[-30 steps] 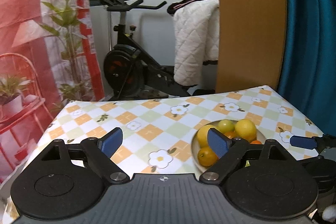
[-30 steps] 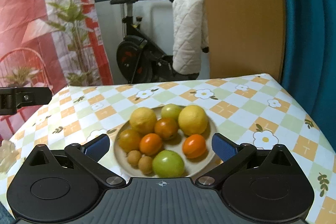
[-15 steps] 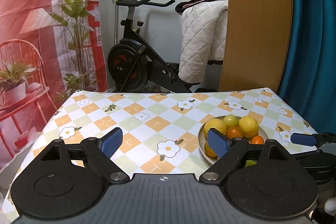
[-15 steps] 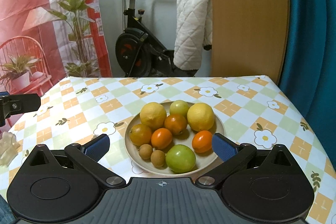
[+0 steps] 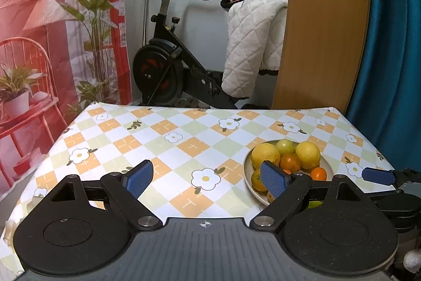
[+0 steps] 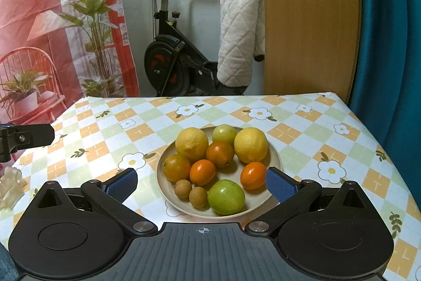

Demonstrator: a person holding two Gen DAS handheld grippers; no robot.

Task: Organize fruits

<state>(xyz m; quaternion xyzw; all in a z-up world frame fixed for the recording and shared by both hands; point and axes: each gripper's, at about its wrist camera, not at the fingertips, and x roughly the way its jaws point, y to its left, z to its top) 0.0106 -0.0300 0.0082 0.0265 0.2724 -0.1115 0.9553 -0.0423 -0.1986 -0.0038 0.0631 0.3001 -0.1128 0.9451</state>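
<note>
Both grippers have drawn back and risen, so more tablecloth (image 6: 302, 120) shows. Right gripper (image 6: 202, 183) hovers level above the near rim of the plate (image 6: 275, 149), jaws spread wide, empty. Left gripper (image 5: 204, 177) hangs beside it, equally spread. Smooth round fruits (image 6: 221, 153) are heaped on the matte beige plate: two yellow, several orange, two green, two small brown.

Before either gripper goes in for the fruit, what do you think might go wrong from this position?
1. The fruits are packed together on the plate; the open right gripper closing on the green fruit could knock the two small brown fruits off the near rim.
2. The round lemons may roll if neighbours are pulled away.
3. The left gripper sits close beside the right one, so they could collide.
</note>
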